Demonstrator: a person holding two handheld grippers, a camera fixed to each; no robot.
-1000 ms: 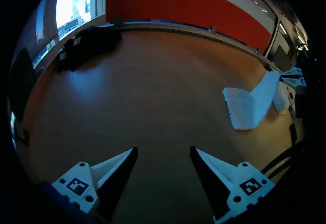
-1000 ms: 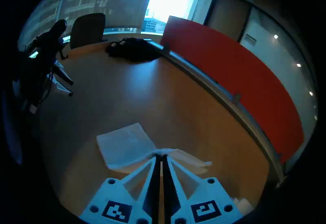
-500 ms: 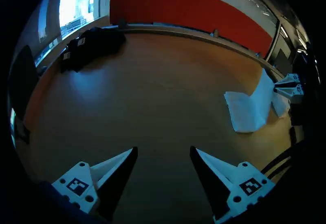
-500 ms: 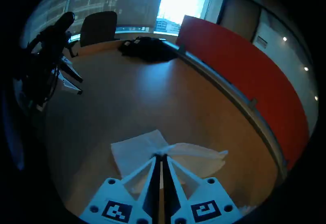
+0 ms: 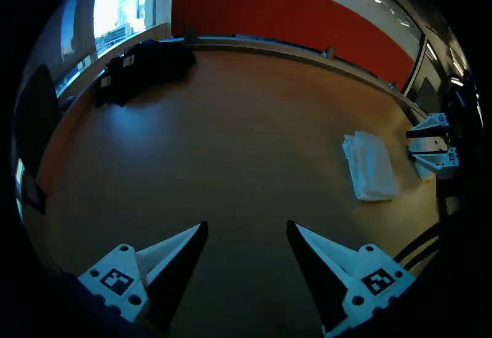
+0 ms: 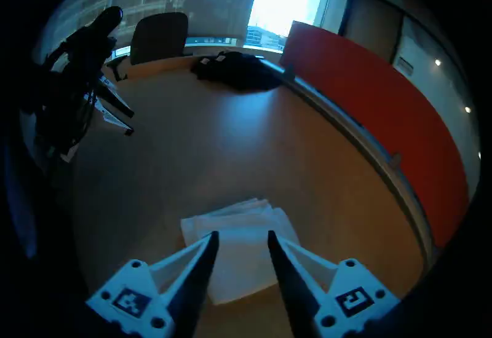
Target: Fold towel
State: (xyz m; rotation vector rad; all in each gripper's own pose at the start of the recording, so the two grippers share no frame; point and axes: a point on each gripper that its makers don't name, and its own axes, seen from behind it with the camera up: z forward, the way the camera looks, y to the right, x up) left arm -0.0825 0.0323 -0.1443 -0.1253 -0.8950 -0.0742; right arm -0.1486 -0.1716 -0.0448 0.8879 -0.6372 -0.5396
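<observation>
A white towel (image 5: 371, 167) lies folded in a flat stack on the wooden table (image 5: 234, 129), far right in the left gripper view. My right gripper (image 6: 242, 236) is open just above the towel (image 6: 246, 215), its fingers spread over the near edge and touching nothing. Seen from the left gripper view, the right gripper (image 5: 428, 146) hovers at the towel's right side with its fingers apart. My left gripper (image 5: 246, 227) is open over bare table, well away from the towel. It also appears at the far left of the right gripper view, as the left gripper (image 6: 115, 112) held by a person in dark clothing.
A black bag (image 5: 141, 67) lies at the table's far corner, by the window. A red partition (image 5: 289, 18) runs along the table's far edge. An office chair (image 6: 157, 37) stands behind the table. The wood between the two grippers is bare.
My right gripper has opened and let go of the towel. The raised flap has dropped, so the towel now lies as a flat folded stack. The left gripper has stayed put.
</observation>
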